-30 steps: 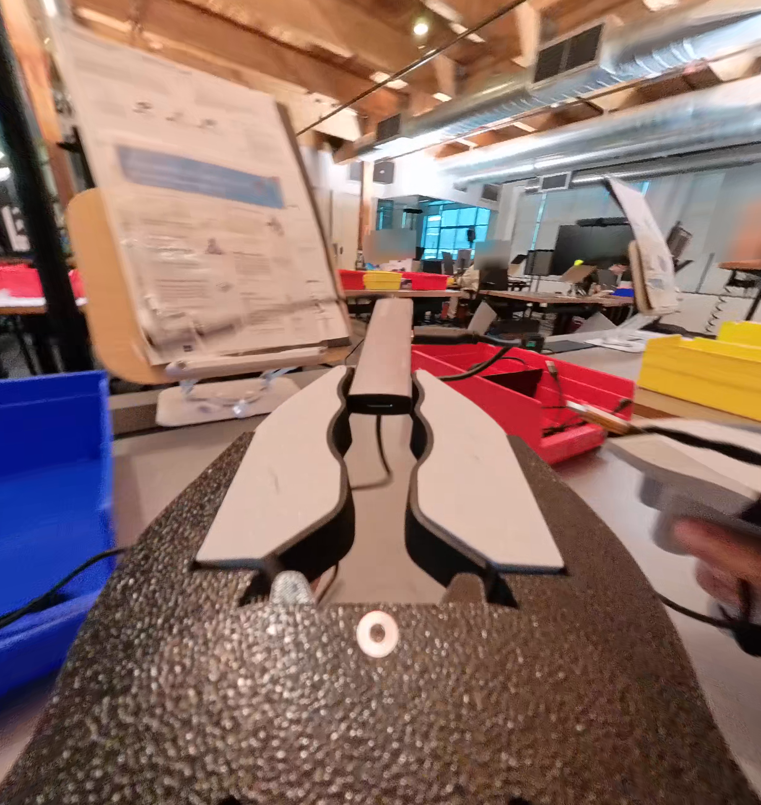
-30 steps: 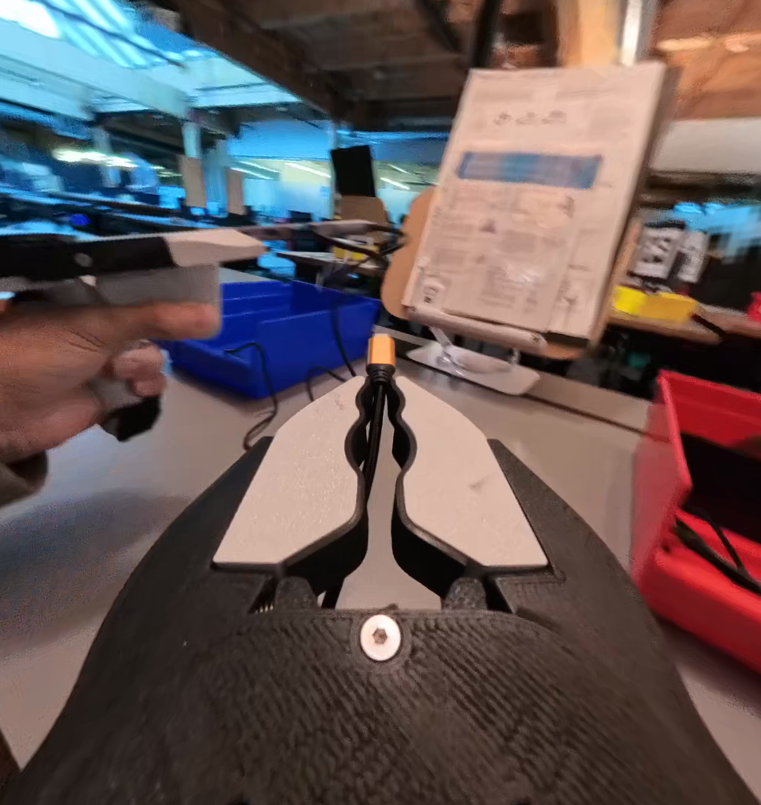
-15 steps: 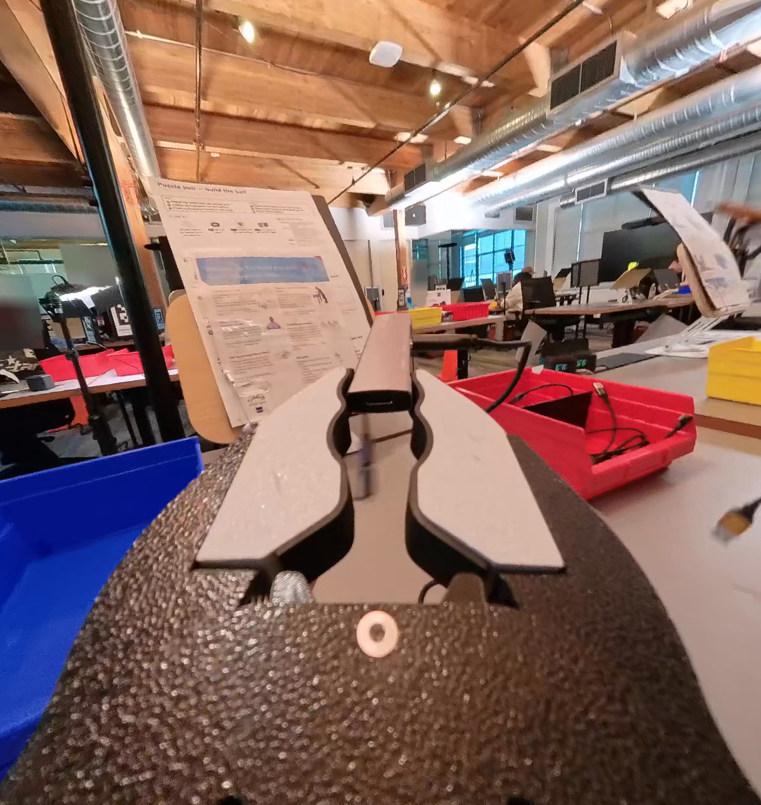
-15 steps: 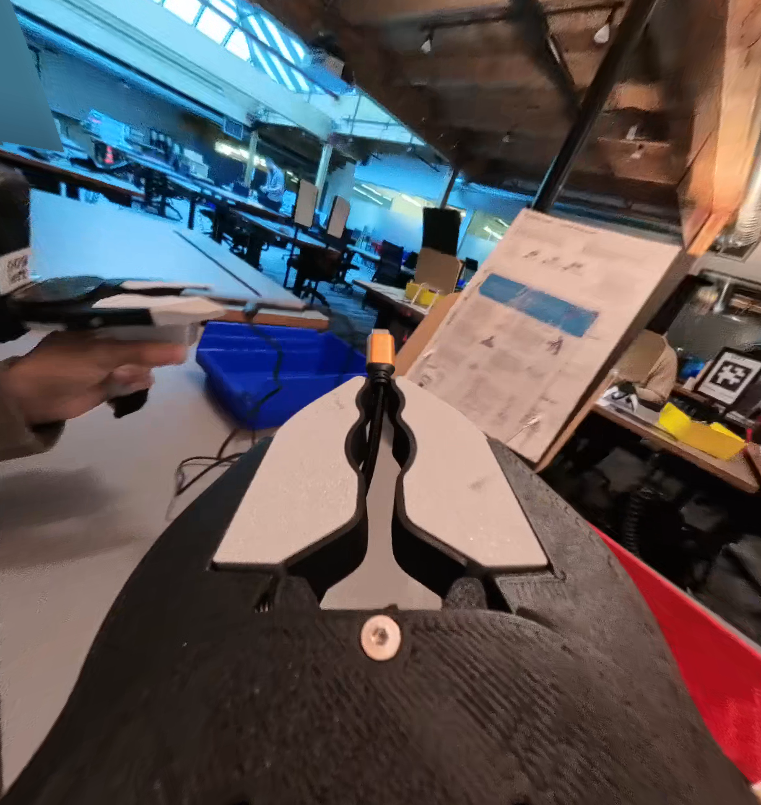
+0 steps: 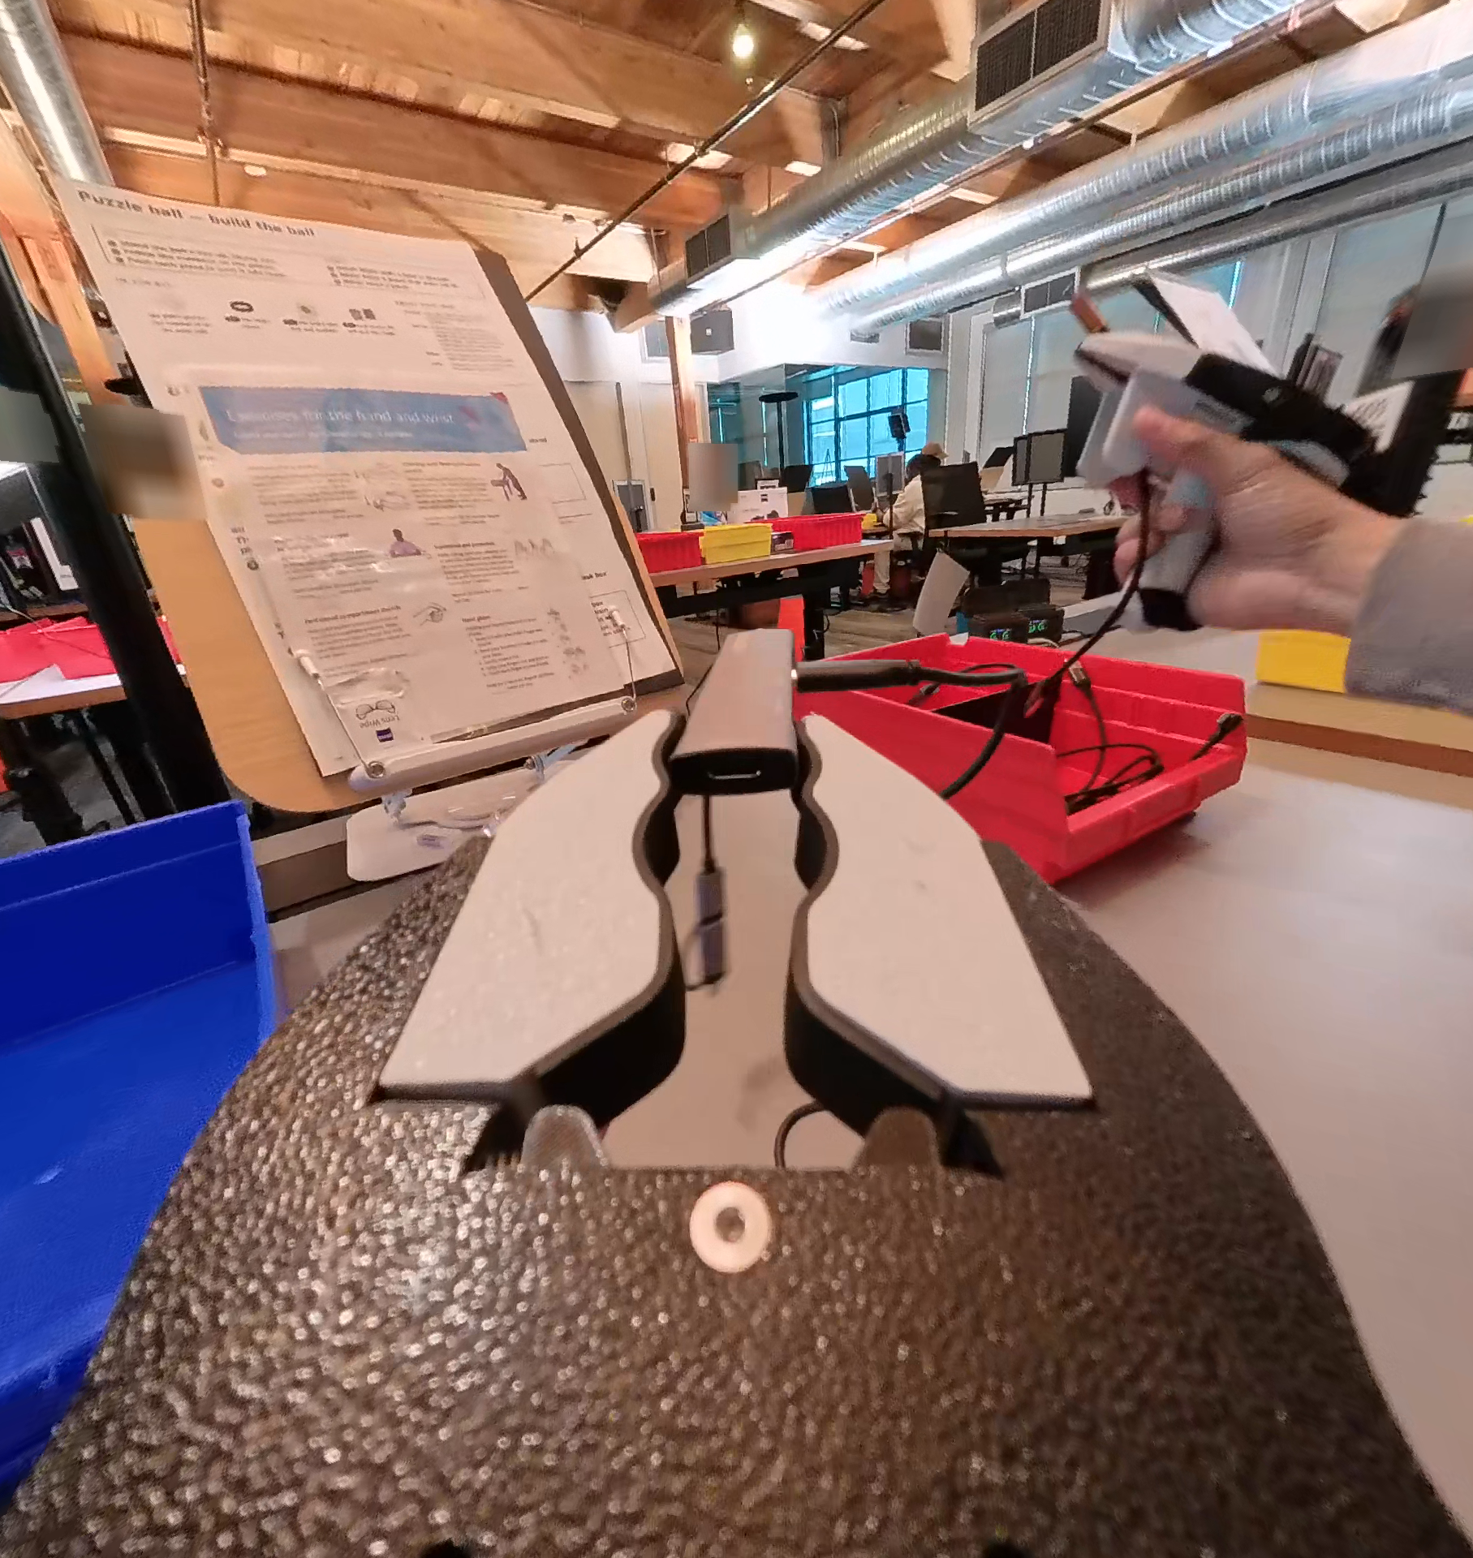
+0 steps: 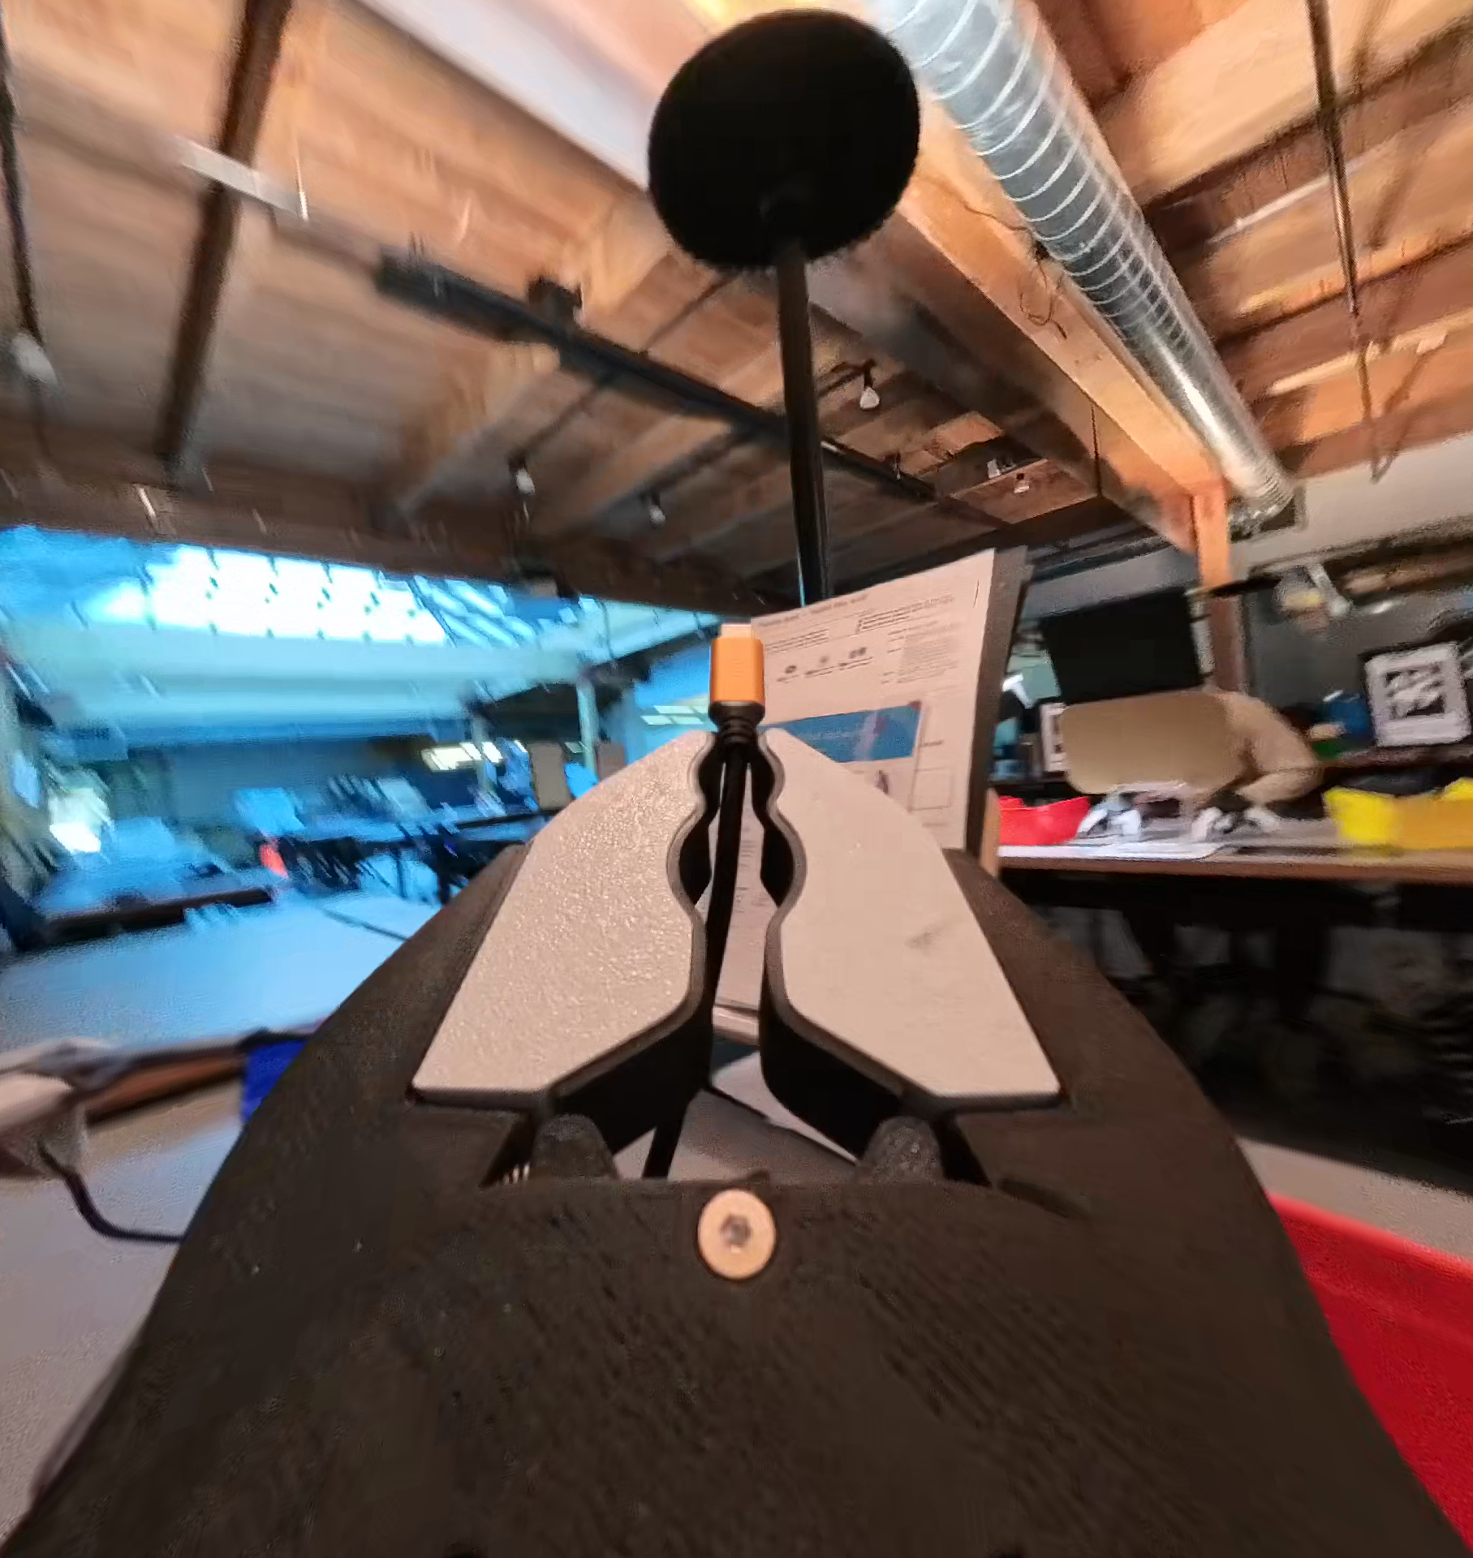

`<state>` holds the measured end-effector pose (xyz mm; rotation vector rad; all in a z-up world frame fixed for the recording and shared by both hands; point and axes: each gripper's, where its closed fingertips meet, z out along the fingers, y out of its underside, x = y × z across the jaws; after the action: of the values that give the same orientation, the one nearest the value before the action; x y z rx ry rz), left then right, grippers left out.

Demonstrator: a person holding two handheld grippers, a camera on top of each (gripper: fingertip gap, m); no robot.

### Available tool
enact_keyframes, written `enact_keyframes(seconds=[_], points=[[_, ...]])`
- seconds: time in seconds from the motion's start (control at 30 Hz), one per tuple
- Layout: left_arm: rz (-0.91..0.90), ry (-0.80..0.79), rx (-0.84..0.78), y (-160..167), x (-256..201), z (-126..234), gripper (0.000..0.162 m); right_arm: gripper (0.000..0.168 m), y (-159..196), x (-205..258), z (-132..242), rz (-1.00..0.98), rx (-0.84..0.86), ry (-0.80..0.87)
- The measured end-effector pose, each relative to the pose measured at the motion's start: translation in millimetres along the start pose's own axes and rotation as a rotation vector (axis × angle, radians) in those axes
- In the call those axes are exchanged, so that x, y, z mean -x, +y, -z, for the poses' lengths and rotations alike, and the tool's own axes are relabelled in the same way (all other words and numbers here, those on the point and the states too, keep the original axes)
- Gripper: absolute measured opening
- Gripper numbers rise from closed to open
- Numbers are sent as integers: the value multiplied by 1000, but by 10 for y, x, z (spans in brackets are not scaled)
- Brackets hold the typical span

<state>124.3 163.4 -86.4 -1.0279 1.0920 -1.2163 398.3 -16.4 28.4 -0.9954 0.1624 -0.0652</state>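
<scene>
**Both grippers loaded, held above worktop**

Left gripper clamped on slim dark-grey metal adapter bar, beside red plastic bin. Right gripper clamped on black cable with orange plug, raised toward ceiling

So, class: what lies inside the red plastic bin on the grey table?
Inside the red plastic bin: thin black cables and a dark divider. The near wall hides its floor.
</scene>
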Motion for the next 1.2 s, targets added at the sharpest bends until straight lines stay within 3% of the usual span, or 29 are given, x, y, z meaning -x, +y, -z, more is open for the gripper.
enact_keyframes(seconds=[0.1, 0.2, 0.33, 0.53, 0.6, 0.7, 0.8, 0.9, 0.97, 1.07, 1.13, 1.2], points=[[-9, -1, 8, 31, 5, -10, 24, 7, 461, -254, 49, -113, 23, 61], [-16, 2, 9, 42, 2, -9, 24, 7, 897, -392, 132, -19, 189, 109], [4, 10, 8, 59, 19, -13, 24, 7, 1045, -668, 421, 201, 419, 223], [38, 36, 18, 132, -7, -45, 24, 12, 1433, -998, 1290, 620, 1172, 160], [38, 47, 26, 160, -43, -65, 24, 23, 1473, -1103, 1458, 765, 1322, 158], [38, 59, 35, 190, -97, -88, 24, 46, 1452, -1197, 1535, 816, 1467, 175], [35, 68, 42, 194, -132, -93, 23, 53, 1299, -1309, 1519, 846, 1519, 237], [34, 74, 44, 186, -144, -94, 23, 40, 1328, -1192, 1535, 753, 1523, 169], [38, 77, 48, 198, -145, -97, 24, 40, 1301, -1261, 1638, 793, 1569, 235], [49, 78, 51, 221, -142, -99, 24, 38, 1266, -1226, 1640, 765, 1497, 345], [50, 76, 54, 235, -134, -98, 24, 42, 1288, -972, 1516, 664, 1395, 384], [52, 81, 48, 240, -132, -101, 23, 43, 1476, -228, 1225, 429, 1244, 204]])
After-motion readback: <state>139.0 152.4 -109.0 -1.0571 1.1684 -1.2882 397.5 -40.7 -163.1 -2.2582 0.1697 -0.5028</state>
